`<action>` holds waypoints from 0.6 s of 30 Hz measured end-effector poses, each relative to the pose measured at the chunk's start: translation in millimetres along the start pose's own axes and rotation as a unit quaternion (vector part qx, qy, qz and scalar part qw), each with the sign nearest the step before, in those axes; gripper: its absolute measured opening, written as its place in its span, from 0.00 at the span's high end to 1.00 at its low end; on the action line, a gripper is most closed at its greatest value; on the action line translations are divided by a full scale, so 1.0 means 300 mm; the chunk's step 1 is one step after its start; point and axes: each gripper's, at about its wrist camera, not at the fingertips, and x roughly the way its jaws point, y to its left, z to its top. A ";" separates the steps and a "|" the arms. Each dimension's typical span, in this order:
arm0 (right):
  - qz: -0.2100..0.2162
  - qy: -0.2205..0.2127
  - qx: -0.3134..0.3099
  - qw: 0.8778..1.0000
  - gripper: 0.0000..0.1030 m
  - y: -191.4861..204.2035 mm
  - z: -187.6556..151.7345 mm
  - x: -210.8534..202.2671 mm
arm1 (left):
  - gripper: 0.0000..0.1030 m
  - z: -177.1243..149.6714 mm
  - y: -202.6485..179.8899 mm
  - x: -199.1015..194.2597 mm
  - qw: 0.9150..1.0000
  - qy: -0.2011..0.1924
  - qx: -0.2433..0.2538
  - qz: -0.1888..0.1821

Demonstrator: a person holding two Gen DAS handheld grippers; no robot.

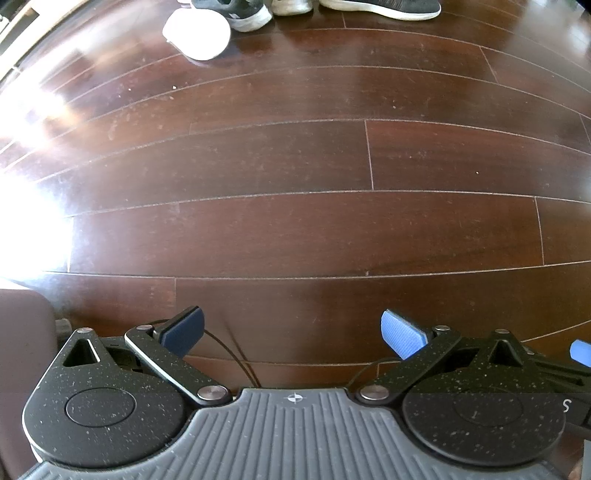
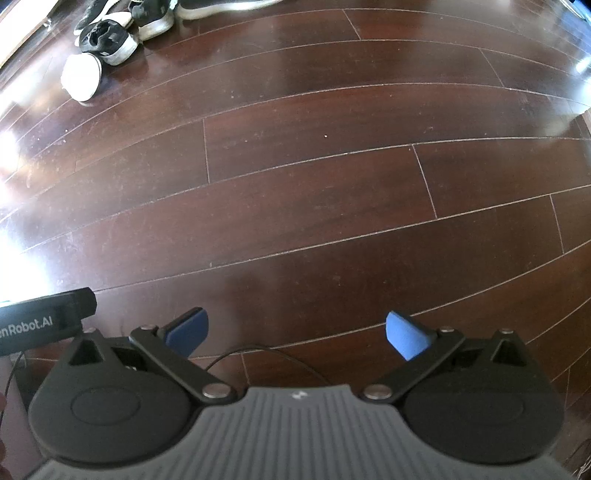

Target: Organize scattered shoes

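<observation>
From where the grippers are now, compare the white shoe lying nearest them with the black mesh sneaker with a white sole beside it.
The white shoe is plain white all over; the black mesh sneaker has a dark upper on a white sole. The white shoe lies apart, closest to the grippers; the black sneaker sits against the other shoes behind it. Both rest on the dark wooden floor, well beyond either open gripper.

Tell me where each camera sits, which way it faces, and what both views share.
Left wrist: sits on the left tool, facing along its open blue pads over the wood floor toward shoes at the top edge.
Right wrist: sits on the right tool, also open, facing the same floor; the other tool's black body pokes in at left.
Shared: the white shoe and dark sneakers beside it.
</observation>
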 end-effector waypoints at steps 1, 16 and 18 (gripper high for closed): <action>0.000 0.000 0.000 1.000 0.00 0.000 -0.002 0.002 | 0.00 -0.004 0.002 0.000 1.000 -0.001 0.000 0.000; 0.005 -0.008 -0.005 1.000 0.00 -0.017 -0.018 0.005 | 0.00 -0.016 0.011 -0.007 1.000 -0.005 -0.001 0.001; 0.005 -0.007 -0.005 1.000 0.00 -0.019 -0.017 0.005 | 0.00 -0.018 0.009 -0.007 1.000 -0.005 -0.001 0.002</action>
